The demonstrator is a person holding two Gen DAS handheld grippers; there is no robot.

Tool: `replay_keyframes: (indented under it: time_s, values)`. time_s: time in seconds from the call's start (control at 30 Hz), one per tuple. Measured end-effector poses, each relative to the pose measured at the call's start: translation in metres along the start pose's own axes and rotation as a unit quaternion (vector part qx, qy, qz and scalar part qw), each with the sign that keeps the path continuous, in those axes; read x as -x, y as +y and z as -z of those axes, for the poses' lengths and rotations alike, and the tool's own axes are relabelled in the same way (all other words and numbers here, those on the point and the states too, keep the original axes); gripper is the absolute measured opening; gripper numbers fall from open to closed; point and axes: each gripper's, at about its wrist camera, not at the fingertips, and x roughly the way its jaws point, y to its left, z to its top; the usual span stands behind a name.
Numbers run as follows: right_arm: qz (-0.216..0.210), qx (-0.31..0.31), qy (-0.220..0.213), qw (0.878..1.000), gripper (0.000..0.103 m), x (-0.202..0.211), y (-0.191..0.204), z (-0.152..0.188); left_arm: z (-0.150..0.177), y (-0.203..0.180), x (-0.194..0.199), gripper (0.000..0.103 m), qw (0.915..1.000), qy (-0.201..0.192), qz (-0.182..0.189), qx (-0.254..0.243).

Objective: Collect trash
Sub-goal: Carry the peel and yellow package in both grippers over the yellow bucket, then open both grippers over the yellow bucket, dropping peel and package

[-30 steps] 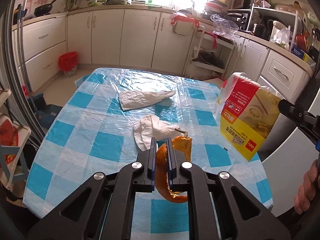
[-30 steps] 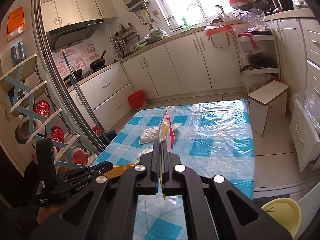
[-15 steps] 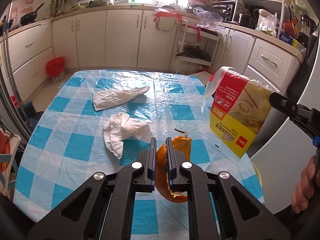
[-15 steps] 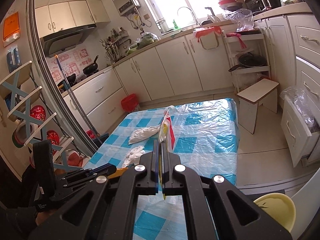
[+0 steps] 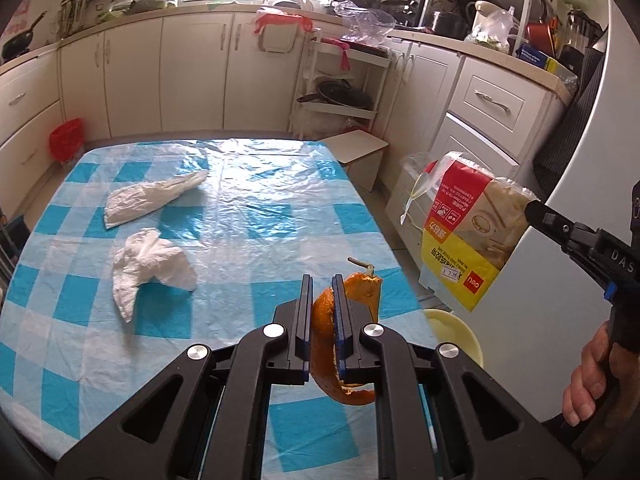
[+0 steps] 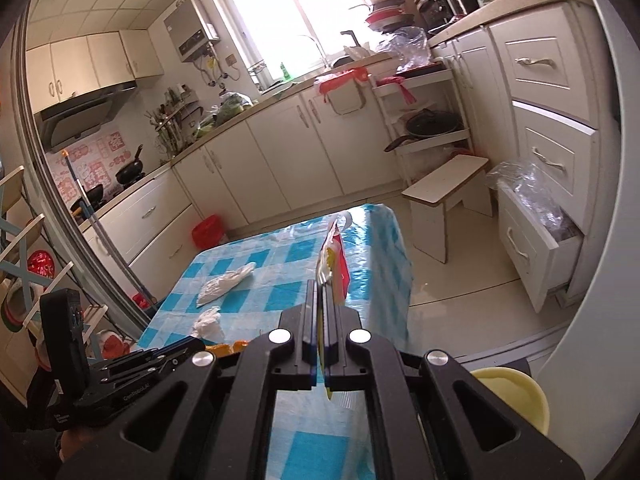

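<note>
My left gripper [image 5: 322, 282] is shut on an orange peel [image 5: 326, 340], held above the right front part of the blue-checked table [image 5: 260, 208]. My right gripper [image 6: 322, 286] is shut on a red and yellow plastic package [image 6: 335, 264], held in the air past the table's right edge; the package also shows in the left wrist view [image 5: 468, 228]. A yellow bin [image 5: 452, 334] stands on the floor below the package, also in the right wrist view [image 6: 512, 394]. Two crumpled white tissues [image 5: 150, 266] [image 5: 154, 198] lie on the table's left half.
A white stool [image 6: 446, 188] stands beyond the table's far right corner. A red bin [image 5: 66, 142] sits on the floor by the far-left cabinets. An open drawer [image 6: 536, 236] juts out at the right. Cabinets surround the table.
Both grippers have swung to the right with their loads. The package has moved from over the table to beyond its right edge, above the yellow bin.
</note>
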Motion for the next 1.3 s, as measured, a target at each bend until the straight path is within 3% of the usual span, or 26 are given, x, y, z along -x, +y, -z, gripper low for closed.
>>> replay_keyframes:
  time_s: [0.13,0.27,0.43,0.6,0.63,0.73,1.13,1.3]
  values:
    - [0.043,-0.029,0.009,0.999,0.003,0.01,-0.03,0.007,-0.001,-0.04,-0.014,0.008,0.9994,0.008,0.028,-0.021]
    - [0.099,-0.064,0.049,0.992,0.003,0.004,-0.06,0.02,0.003,-0.081,-0.03,0.008,0.9974,0.019,0.054,-0.043]
    - [0.161,-0.102,0.118,0.974,0.003,-0.016,-0.095,0.046,0.013,-0.122,-0.058,0.008,0.9943,0.049,0.08,-0.05]
    - [0.189,-0.134,0.175,0.957,0.004,-0.031,-0.121,0.065,0.029,-0.159,-0.085,0.009,0.9904,0.081,0.092,-0.064]
    - [0.194,-0.141,0.179,0.954,0.008,-0.032,-0.125,0.067,0.031,-0.162,-0.089,0.008,0.9898,0.087,0.093,-0.064]
    - [0.206,-0.158,0.173,0.95,0.037,-0.026,-0.134,0.069,0.038,-0.173,-0.101,0.008,0.9886,0.104,0.088,-0.065]
    - [0.241,-0.129,0.086,0.958,0.049,0.006,-0.124,0.044,0.052,-0.194,-0.132,0.009,0.9831,0.148,0.081,-0.07]
    - [0.245,-0.124,0.072,0.959,0.051,0.011,-0.123,0.036,0.053,-0.201,-0.133,0.022,0.9827,0.147,0.084,-0.075]
